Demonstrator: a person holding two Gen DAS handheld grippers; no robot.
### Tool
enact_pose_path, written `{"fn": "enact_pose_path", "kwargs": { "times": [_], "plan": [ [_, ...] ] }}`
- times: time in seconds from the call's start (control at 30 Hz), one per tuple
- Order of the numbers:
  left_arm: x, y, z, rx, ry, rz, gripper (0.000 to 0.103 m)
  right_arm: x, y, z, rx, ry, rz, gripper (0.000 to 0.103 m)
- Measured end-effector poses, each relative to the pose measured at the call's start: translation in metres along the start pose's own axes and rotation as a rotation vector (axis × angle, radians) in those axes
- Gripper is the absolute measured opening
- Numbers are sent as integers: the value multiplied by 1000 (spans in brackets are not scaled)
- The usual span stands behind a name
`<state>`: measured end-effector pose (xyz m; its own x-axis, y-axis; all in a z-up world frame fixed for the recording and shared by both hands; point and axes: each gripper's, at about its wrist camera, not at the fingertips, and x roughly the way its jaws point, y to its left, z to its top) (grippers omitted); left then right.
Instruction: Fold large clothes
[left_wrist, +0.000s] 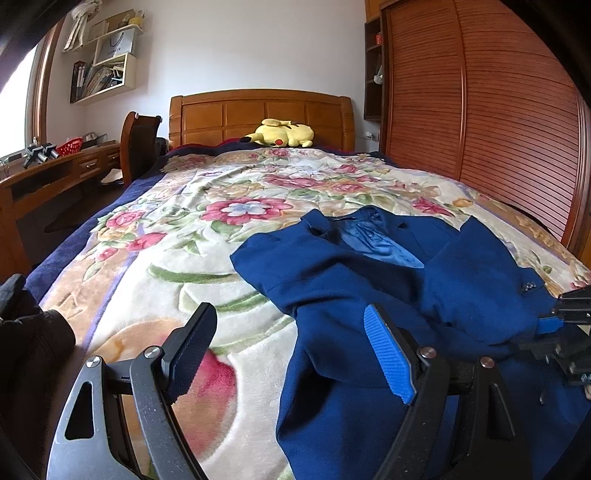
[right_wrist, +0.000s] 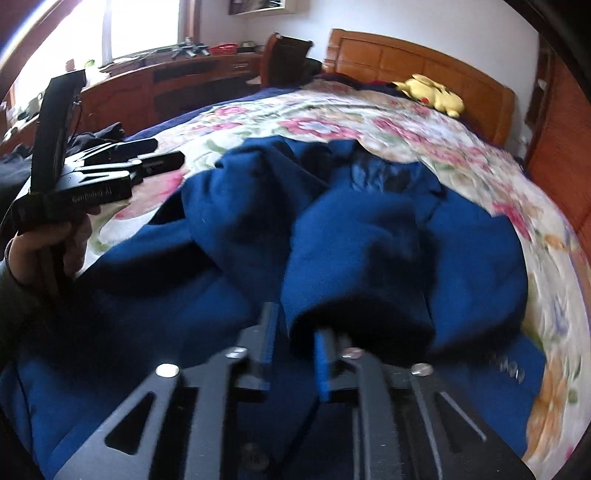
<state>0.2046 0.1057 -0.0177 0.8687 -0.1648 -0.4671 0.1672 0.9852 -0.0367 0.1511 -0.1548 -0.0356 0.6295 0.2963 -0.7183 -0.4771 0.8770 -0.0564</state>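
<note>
A dark blue suit jacket (left_wrist: 424, 288) lies front up on the floral blanket of the bed (left_wrist: 207, 229); its collar and shiny lining point to the headboard. My left gripper (left_wrist: 291, 350) is open and empty, just above the jacket's left edge. My right gripper (right_wrist: 293, 354) is shut on the cuff of the jacket's sleeve (right_wrist: 354, 269) and holds it over the jacket body (right_wrist: 147, 295). The right gripper also shows at the right edge of the left wrist view (left_wrist: 569, 325). The left gripper shows in the right wrist view (right_wrist: 122, 162), held by a hand.
A yellow plush toy (left_wrist: 280, 133) lies by the wooden headboard (left_wrist: 258, 114). A wooden wardrobe (left_wrist: 498, 122) runs along the bed's right side. A desk (left_wrist: 55, 173) and chair (left_wrist: 142, 144) stand left of the bed. Dark clothing (left_wrist: 26, 332) lies at the bed's near left.
</note>
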Motion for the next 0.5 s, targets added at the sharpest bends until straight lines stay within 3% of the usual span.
{"fn": "enact_pose_path", "kwargs": {
  "times": [0.03, 0.07, 0.3, 0.5],
  "plan": [
    [-3, 0, 1, 0, -3, 5, 83, -4, -2, -2, 9, -4, -5, 51],
    [-7, 0, 2, -3, -3, 5, 83, -8, -3, -6, 14, -13, -18, 55],
    [-37, -21, 15, 15, -3, -35, 83, -40, -19, -25, 70, -80, -118, 56],
    [-49, -65, 24, 67, 37, -89, 83, -34, -35, -37, 102, -73, -217, 56]
  ]
}}
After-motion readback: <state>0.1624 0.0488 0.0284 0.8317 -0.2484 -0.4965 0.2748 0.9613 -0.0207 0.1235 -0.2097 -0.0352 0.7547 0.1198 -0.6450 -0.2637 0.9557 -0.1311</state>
